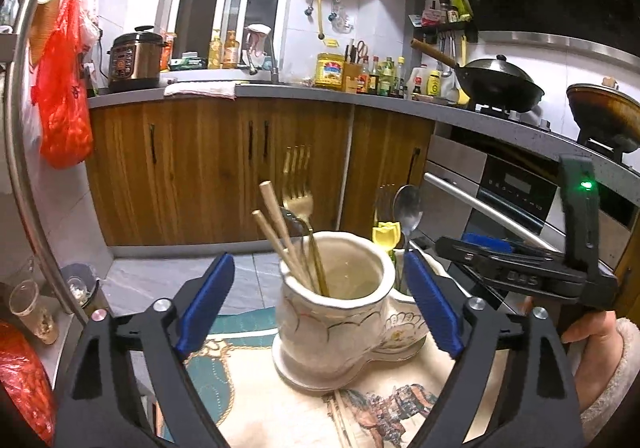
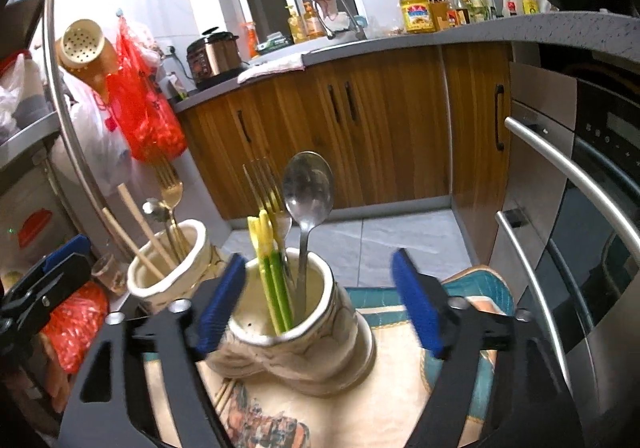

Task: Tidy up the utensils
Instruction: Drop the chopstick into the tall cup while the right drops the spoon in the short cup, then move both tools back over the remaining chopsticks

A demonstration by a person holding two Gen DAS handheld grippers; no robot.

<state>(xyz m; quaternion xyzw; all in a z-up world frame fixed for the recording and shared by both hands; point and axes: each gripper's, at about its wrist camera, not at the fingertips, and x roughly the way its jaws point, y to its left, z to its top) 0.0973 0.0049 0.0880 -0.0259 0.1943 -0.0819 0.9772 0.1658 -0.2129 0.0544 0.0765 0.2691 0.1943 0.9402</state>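
A cream two-cup ceramic holder (image 1: 332, 332) stands on a patterned mat (image 1: 260, 400). Its left cup holds wooden chopsticks (image 1: 276, 224), a gold fork (image 1: 298, 184) and a dark spoon. Its right cup (image 2: 288, 332) holds a steel spoon (image 2: 308, 192), a fork (image 2: 264, 188) and yellow-green utensils (image 2: 270, 272). My left gripper (image 1: 318, 300) is open and empty, its pads either side of the left cup. My right gripper (image 2: 318, 304) is open and empty, around the right cup. The right gripper also shows in the left wrist view (image 1: 520, 268), and the left gripper in the right wrist view (image 2: 48, 280).
Wooden cabinets (image 1: 240, 168) and a grey counter (image 1: 320, 92) run behind. A steel oven with bar handles (image 2: 560, 176) is on the right. A red bag (image 1: 64, 88) hangs at left. A glass (image 1: 32, 312) and a red packet (image 2: 76, 328) lie left of the mat.
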